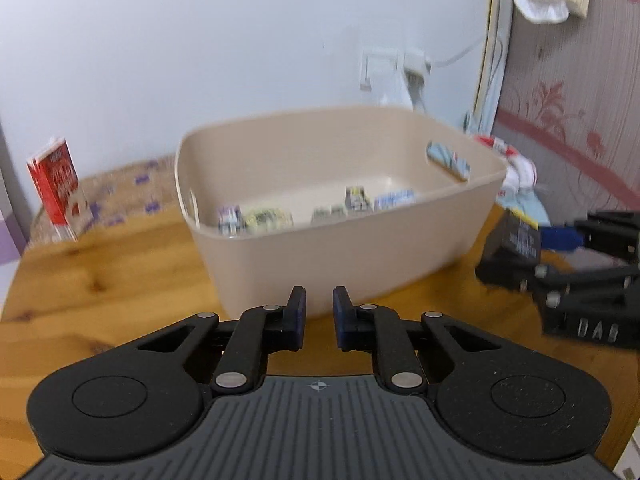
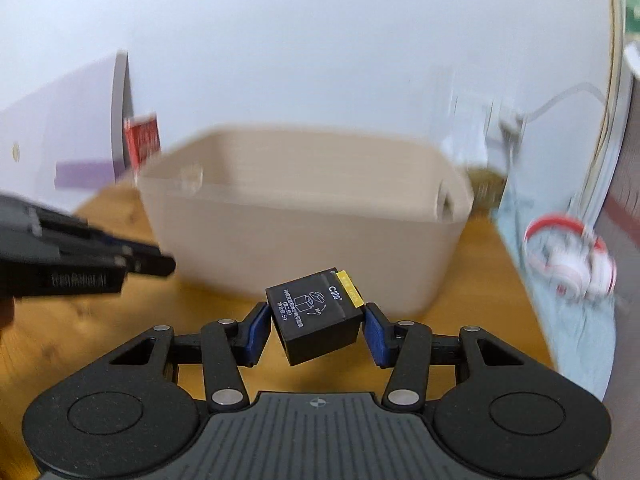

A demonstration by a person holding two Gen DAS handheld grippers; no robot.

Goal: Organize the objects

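Observation:
A beige plastic bin [image 1: 340,248] stands on the wooden table [image 1: 100,288] and holds several small packets [image 1: 264,218]. My left gripper [image 1: 319,312] hovers just in front of the bin's near wall, empty, its jaws a narrow gap apart. My right gripper [image 2: 317,326] is shut on a small black box with a yellow tab [image 2: 316,316], held tilted in front of the bin [image 2: 304,232]. The right gripper and its box also show in the left wrist view [image 1: 520,240], to the right of the bin.
A red and white carton [image 1: 58,188] stands at the table's far left. A red and white object on light blue cloth [image 2: 568,256] lies right of the bin. A white wall with a socket and plug [image 1: 400,68] is behind. The left gripper shows at the left in the right wrist view [image 2: 80,264].

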